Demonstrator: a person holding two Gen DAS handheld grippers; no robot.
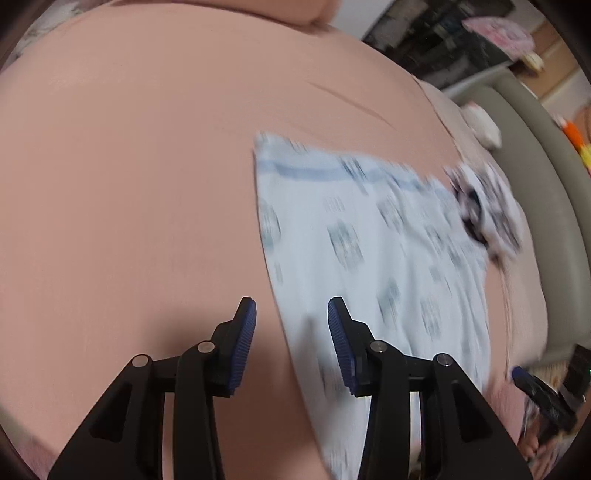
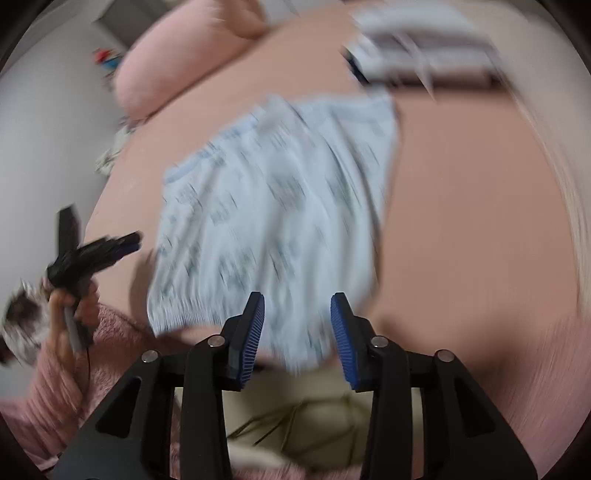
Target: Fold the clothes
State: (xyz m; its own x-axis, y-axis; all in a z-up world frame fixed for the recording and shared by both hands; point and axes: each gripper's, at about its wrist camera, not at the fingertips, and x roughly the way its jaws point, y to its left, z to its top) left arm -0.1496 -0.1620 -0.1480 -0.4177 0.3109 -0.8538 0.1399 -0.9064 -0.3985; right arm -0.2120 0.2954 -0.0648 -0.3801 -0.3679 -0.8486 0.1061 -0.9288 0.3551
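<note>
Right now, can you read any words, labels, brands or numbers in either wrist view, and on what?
No readable text in either view.
Light blue garment: dark repeated print, too blurred to tell if it is lettering.
Items on the shelf beyond the bed: too small and blurred to read.

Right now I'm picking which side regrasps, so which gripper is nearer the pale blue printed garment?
Right, probably. The right gripper hangs open over the pale blue printed garment's near hem; the left gripper hangs open at its side edge, mostly over pink sheet.
</note>
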